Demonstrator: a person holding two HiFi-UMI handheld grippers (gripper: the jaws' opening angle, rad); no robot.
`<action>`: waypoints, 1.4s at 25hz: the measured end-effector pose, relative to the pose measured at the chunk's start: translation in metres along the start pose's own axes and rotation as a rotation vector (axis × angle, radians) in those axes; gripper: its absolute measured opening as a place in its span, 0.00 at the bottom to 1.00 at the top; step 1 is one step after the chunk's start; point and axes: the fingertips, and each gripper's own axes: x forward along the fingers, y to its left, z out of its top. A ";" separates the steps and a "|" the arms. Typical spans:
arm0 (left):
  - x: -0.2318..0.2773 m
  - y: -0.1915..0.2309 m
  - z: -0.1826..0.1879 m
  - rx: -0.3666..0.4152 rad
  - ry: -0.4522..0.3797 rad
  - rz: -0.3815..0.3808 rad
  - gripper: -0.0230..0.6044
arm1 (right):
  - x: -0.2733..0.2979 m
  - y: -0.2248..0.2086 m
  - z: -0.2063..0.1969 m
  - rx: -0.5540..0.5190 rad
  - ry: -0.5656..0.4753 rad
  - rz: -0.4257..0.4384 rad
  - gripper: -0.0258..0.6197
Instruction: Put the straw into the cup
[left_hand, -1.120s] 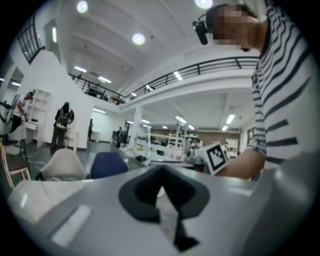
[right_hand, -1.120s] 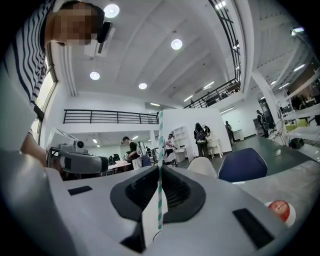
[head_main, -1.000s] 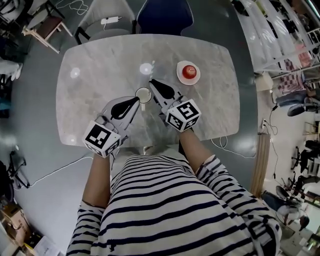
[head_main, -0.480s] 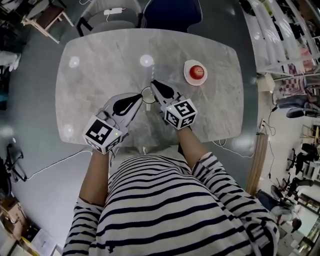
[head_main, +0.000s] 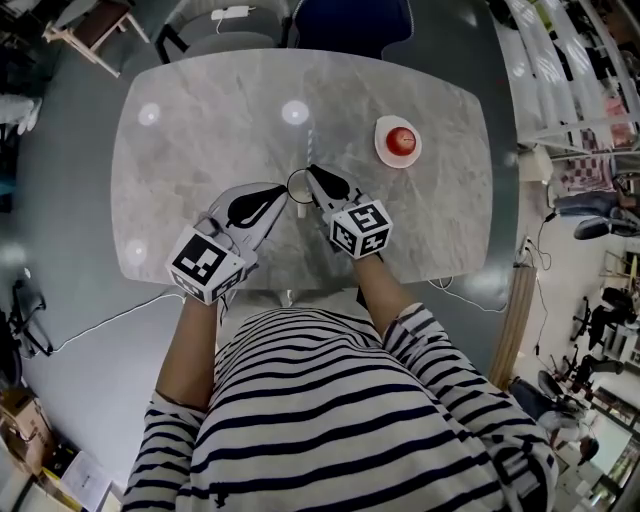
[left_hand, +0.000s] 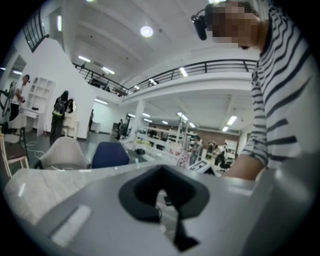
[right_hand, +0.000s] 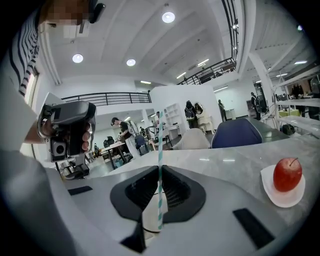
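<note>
Right gripper (right_hand: 160, 197), fingers clenched on the upright straw (right_hand: 160, 150), has closed in until the straw's lower end sits at the cup (head_main: 298, 184) mouth, so insertion is judged imminent; left gripper (head_main: 279, 193), fingers closed on nothing, rests beside the cup.

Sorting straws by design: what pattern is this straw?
Straw: white with teal stripes; right gripper view.

Cup (head_main: 298, 184) ahead, apple (head_main: 402, 138) right, tabletop (head_main: 200, 140) left open
</note>
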 end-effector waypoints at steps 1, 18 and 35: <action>0.000 0.000 -0.001 -0.002 0.000 0.000 0.05 | 0.000 0.000 -0.002 -0.001 0.004 0.000 0.08; 0.000 -0.007 -0.006 -0.014 -0.001 -0.018 0.05 | -0.003 0.002 -0.022 -0.017 0.092 -0.018 0.08; -0.009 -0.013 -0.009 -0.013 0.004 -0.015 0.05 | -0.001 0.003 -0.039 -0.058 0.193 -0.061 0.08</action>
